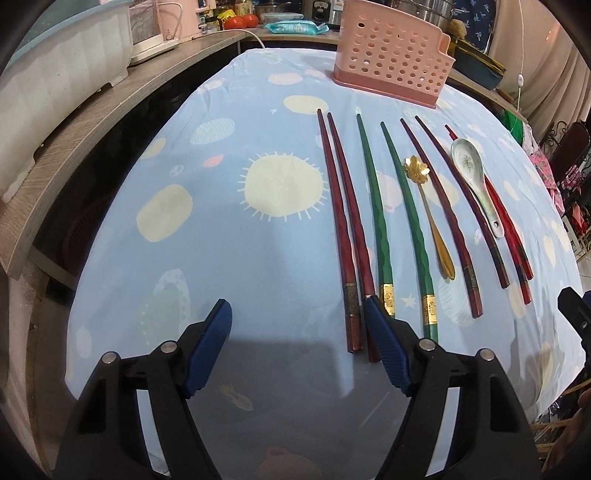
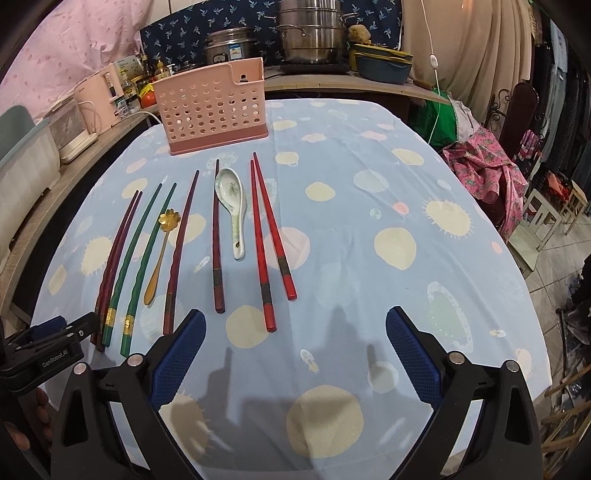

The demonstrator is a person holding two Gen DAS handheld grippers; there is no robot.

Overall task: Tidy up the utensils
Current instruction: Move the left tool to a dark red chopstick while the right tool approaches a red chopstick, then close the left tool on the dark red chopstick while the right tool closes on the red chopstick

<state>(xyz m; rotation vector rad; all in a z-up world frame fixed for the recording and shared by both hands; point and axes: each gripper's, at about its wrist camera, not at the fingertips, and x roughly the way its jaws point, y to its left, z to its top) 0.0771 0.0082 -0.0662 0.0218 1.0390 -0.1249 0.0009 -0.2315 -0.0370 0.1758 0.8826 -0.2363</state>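
Note:
A row of utensils lies on the blue patterned cloth: a maroon chopstick pair (image 1: 340,221), a green pair (image 1: 380,229), a gold flower spoon (image 1: 432,218), a dark red pair (image 1: 447,210), a white ceramic spoon (image 1: 476,184) and a bright red pair (image 2: 267,236). A pink perforated holder (image 1: 391,62) stands behind them. My left gripper (image 1: 295,304) is open over the near ends of the maroon pair, its right finger (image 1: 384,343) covering one end. My right gripper (image 2: 295,312) is open just short of the bright red pair, pressing on nothing.
A wooden counter (image 1: 74,140) with a white tub and pink appliances runs along the left. Steel pots (image 2: 310,33) and dishes stand behind the table. A chair with pink fabric (image 2: 487,173) is at the right. The cloth's right half (image 2: 406,221) holds no utensils.

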